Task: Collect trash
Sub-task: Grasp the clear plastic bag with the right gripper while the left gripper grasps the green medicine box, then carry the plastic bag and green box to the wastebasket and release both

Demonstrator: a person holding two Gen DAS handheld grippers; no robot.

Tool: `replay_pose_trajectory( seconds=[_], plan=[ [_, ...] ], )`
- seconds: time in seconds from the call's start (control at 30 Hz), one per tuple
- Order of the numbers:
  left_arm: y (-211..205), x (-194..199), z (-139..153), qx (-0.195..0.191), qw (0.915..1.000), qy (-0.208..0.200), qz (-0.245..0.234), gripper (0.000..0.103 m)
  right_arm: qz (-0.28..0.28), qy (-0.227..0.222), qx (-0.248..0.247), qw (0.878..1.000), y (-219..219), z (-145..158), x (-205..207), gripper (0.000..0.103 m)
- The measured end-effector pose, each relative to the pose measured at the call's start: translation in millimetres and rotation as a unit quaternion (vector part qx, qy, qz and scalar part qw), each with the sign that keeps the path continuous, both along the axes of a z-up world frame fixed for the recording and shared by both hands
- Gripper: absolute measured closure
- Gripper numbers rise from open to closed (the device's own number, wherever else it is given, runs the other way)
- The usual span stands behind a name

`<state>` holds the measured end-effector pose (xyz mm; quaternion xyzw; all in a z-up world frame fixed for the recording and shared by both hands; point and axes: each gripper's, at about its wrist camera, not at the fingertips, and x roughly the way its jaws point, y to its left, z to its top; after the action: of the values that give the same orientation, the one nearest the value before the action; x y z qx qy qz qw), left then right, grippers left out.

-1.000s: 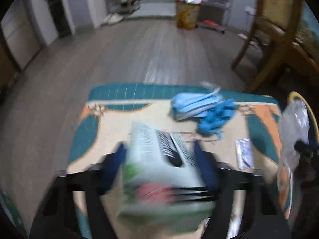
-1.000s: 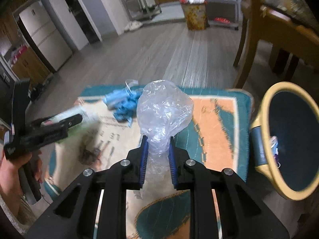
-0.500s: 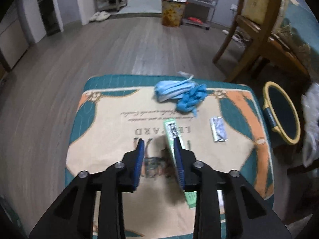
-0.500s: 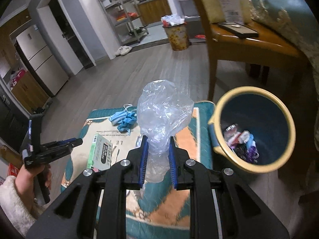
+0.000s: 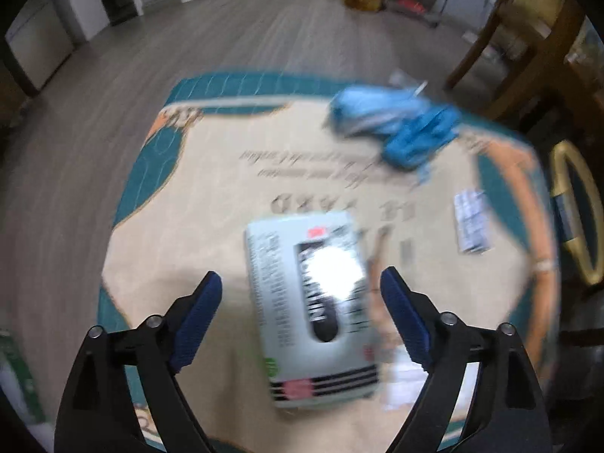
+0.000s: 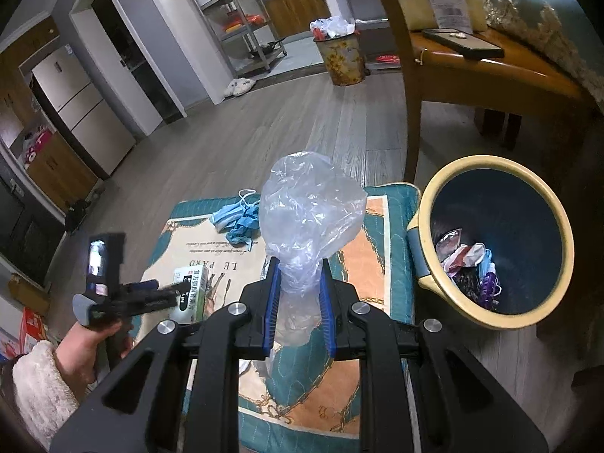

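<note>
In the left wrist view, the left gripper points steeply down over the mat, and its jaws have just been opening: the blue pads stand wide apart. The pale green box lies flat on the mat between them, nearer the right-hand pad, with mat showing on both sides, so neither pad presses it. The picture is blurred. Toward the mat's far right corner lies a heap of blue face masks; near its right edge lies a small silvery wrapper. Beyond that edge the yellow rim of the trash bin shows.

In the right wrist view, the right gripper is clamped on the neck of a crumpled clear plastic bag, which balloons above the fingers. The bin stands just beside the mat's right edge, with trash inside. At the mat's left edge a hand in a fleecy sleeve holds the left gripper over the box.
</note>
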<state>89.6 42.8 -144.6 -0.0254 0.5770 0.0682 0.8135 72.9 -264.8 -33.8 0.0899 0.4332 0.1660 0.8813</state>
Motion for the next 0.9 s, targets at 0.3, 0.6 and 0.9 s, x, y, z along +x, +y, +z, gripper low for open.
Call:
replay_pose_trajectory(
  seconds=[0.3,0.6,0.9],
  plan=[
    [-3.2,3.7,-36.2,-0.038,0.9987,0.028,0.019,0.004,0.003,0.012,0.016,1.000,-2.0,-8.7,12.5,0.084],
    [-20.8,2.9,-19.8,-0.021,0.9991,0.004,-0.036,0.069,-0.001,0.006,0.016,1.000,-9.6,-4.9,13.2,0.084],
    [-8.5,2.6,-13.7,-0.047,0.9981,0.006,-0.039,0.080,-0.020,0.006,0.023,1.000,-23.2,-2.7,17.9,0.084]
  ],
)
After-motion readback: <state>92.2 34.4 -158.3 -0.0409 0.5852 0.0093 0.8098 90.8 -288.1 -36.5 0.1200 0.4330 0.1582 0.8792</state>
